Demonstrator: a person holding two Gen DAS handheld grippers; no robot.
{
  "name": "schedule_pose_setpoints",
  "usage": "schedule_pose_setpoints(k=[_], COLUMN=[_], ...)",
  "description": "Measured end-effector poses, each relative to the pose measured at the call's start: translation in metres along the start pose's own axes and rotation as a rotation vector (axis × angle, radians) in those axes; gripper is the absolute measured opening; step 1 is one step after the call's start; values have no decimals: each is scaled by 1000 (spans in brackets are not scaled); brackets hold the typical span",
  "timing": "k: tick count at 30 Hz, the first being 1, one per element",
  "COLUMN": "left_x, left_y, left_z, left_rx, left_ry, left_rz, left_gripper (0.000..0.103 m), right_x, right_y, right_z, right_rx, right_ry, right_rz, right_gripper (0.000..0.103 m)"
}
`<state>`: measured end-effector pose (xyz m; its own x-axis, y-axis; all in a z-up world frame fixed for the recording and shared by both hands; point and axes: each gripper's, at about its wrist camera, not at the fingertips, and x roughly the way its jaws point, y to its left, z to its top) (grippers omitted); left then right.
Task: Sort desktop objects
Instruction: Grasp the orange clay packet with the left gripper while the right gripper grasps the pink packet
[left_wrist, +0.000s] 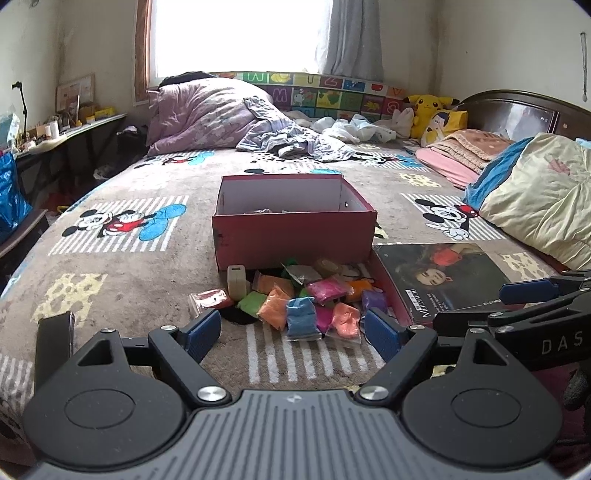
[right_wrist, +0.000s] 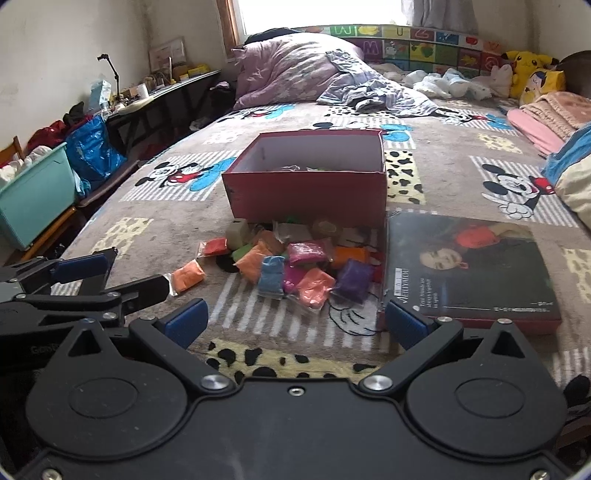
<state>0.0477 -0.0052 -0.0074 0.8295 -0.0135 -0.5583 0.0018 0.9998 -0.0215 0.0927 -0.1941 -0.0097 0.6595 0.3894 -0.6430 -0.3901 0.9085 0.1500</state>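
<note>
- On the bed blanket (left_wrist: 147, 280), colorful clay packets (left_wrist: 301, 321) sit piled right in front of the red box (left_wrist: 291, 236)
- left gripper (left_wrist: 291, 332) wide open, holding nothing
- right gripper (right_wrist: 295, 321) same, lid (right_wrist: 469, 266) beside it

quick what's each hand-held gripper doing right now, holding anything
Left hand-held gripper: open, holding nothing, short of the clay packets.
Right hand-held gripper: open, holding nothing.

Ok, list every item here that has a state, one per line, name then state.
left gripper: open, empty, hovering short of the packets
right gripper: open, empty
red box: lid off, some contents inside
box lid: lying flat beside the box
clay packets: sealed, piled loose in front of the box
orange packet: apart from the pile
</note>
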Motion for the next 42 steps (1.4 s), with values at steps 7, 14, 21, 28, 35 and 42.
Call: schedule_pose_setpoints(k=[7, 14, 21, 28, 35, 42], left_x=[27, 93, 137, 169, 192, 204], left_y=[17, 64, 104, 109, 117, 125], left_z=[-1, -15, -26, -27, -30, -27], left_rx=[9, 63, 111, 240, 262, 267], left_ry=[23, 139, 159, 220, 268, 298], left_rz=[13, 84, 24, -23, -31, -46], left_gripper=[85, 85, 85, 85, 85, 66], right_x=[20, 57, 93, 124, 147, 158], right_y=[-4, -15, -30, -23, -13, -1], right_z=[2, -1, -10, -11, -15, -22], right_rx=[-30, -65, -42, -152, -175, -235], right_ry=[-6, 13, -25, -12, 3, -31], right_rz=[-18, -16, 42, 71, 141, 147], right_gripper=[103, 103, 103, 103, 103, 102])
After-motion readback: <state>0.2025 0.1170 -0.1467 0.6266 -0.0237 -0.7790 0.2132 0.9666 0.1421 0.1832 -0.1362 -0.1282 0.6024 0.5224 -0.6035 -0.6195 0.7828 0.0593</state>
